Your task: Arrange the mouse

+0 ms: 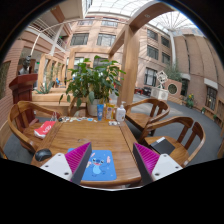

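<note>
A dark mouse (42, 154) lies on the wooden table (95, 135), left of my left finger. A blue mouse mat with a cartoon figure (101, 164) lies at the table's near edge, between my two fingers. My gripper (112, 165) is open and empty above the mat, its pink pads (76, 156) showing on both sides. The mouse is apart from the mat and from the fingers.
A red object (45, 128) lies on the table's left side. Bottles (120, 113) and a blue item (100, 110) stand at the far end, before potted plants (92, 80). Wooden chairs stand at the left (22, 118) and right (178, 135).
</note>
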`<state>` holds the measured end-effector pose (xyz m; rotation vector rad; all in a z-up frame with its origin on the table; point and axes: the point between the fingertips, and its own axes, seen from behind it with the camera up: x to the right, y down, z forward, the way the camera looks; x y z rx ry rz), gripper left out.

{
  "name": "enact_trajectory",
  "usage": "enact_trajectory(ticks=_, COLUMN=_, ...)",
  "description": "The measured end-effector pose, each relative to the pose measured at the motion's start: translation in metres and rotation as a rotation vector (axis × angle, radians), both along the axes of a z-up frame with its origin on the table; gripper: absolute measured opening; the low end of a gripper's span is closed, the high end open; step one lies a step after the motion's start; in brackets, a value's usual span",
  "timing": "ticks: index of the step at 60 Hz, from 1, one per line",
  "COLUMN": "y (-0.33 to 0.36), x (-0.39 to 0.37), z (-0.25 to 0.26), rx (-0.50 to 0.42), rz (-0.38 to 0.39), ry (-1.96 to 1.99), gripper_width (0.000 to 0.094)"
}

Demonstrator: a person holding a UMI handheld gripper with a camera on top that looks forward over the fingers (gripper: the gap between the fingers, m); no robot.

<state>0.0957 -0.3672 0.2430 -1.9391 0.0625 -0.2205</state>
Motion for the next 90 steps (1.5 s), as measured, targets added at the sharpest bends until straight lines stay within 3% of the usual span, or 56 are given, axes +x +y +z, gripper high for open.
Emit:
enact_trajectory(ticks=8, y=-0.010, x=-0.007, z=-0.028, rx=-0.050, rz=0.001, ry=0.004, gripper_width=0.0849)
enact_trajectory(ticks=18, y=-0.023, x=-0.051, z=-0.103, rx=-0.131, rz=0.043, ry=0.044, gripper_width=0.0852)
enact_trajectory(ticks=29, y=-0.032, x=-0.161, z=-0.164, rx=-0.201, rz=0.188, ry=0.115, gripper_width=0.0853)
enact_trajectory(ticks=37, y=-0.019, x=-0.251, z=-0.188, rx=-0.203, rz=0.302, ry=0.166, gripper_width=0.0864)
enact_trajectory(ticks=47, y=0.015, x=-0.334, z=-0.208, rx=-0.195, rz=0.371, ry=0.181, gripper_width=0.0857)
enact_trajectory(ticks=64, y=0.073, x=-0.375, z=-0.248, rx=-0.271, rz=0.290, ry=0.226, gripper_width=0.0855)
enact_trajectory(ticks=83, y=0.140, x=-0.381, z=-0.252, rx=-0.258, rz=0.177, ry=0.264, gripper_width=0.0854)
enact_trajectory(ticks=90, y=0.159, x=-0.379, z=-0.255, rx=-0.258, rz=0.141, ry=0.218, gripper_width=0.0805)
